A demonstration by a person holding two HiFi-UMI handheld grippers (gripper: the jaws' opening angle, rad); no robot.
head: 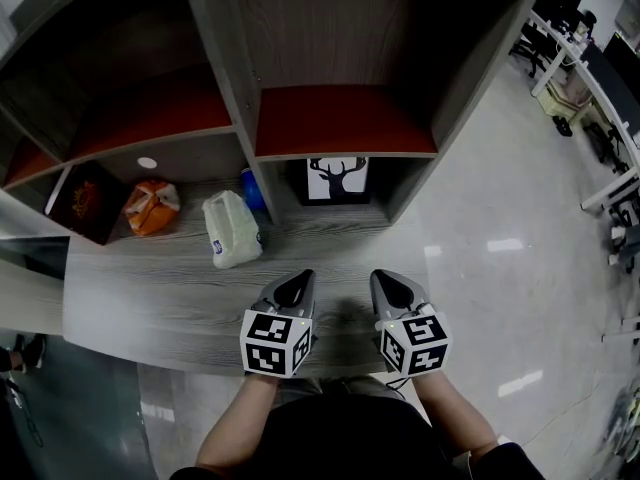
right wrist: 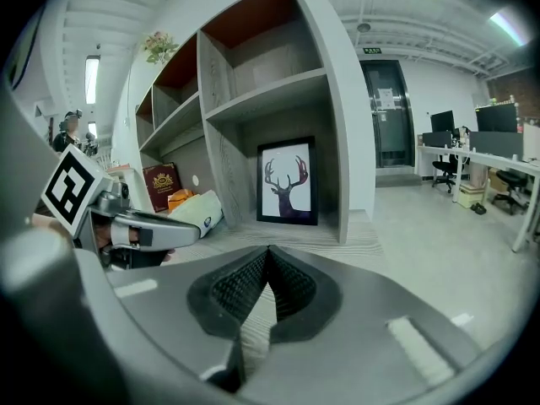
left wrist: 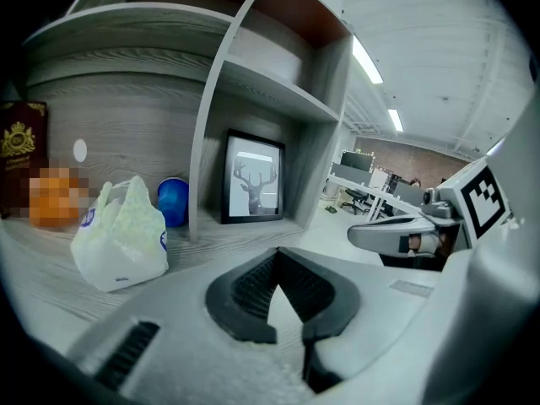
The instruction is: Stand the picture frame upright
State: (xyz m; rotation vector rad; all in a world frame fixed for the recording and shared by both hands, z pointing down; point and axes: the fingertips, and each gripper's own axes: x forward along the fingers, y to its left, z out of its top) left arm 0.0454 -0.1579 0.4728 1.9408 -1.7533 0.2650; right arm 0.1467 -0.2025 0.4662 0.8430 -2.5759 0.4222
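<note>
The picture frame, black-edged with a deer silhouette on white, stands upright in the lower right shelf compartment at the back of the desk; it also shows as the frame and the frame in the two gripper views. Both grippers hover side by side over the desk's near edge, well short of the frame. My left gripper is shut with nothing in it, and my right gripper is shut and empty too. In the gripper views the left gripper and the right gripper have their tips together.
On the grey wood desk lie a white plastic bag, an orange bag, a blue ball and a dark red book leaning at the left. Shelf uprights flank the frame's compartment. Office desks and chairs stand at the right.
</note>
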